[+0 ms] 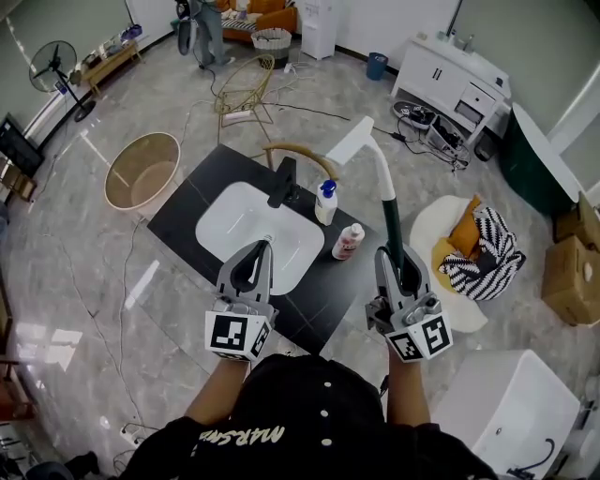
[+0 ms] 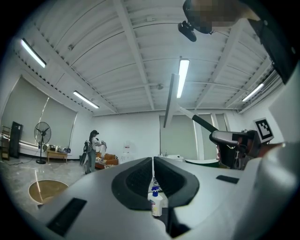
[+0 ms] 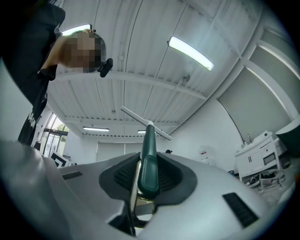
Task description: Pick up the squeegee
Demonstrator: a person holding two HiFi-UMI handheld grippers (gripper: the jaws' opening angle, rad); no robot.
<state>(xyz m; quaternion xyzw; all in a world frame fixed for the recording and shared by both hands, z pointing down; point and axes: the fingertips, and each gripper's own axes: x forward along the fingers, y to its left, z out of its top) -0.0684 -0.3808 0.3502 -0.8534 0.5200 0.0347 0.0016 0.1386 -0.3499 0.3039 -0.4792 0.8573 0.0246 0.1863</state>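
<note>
The squeegee has a dark green handle and a white neck ending in a white blade. It is lifted off the black counter, pointing up and away from me. My right gripper is shut on the green handle, seen clamped between the pads in the right gripper view. The blade shows against the ceiling there. My left gripper hangs above the white basin, shut with nothing between its pads. In the left gripper view the squeegee and right gripper appear at the right.
On the counter stand a black tap, a spray bottle with a blue top and a white bottle with a red label. A round tub sits on the floor at left, cushions at right. A person stands far back.
</note>
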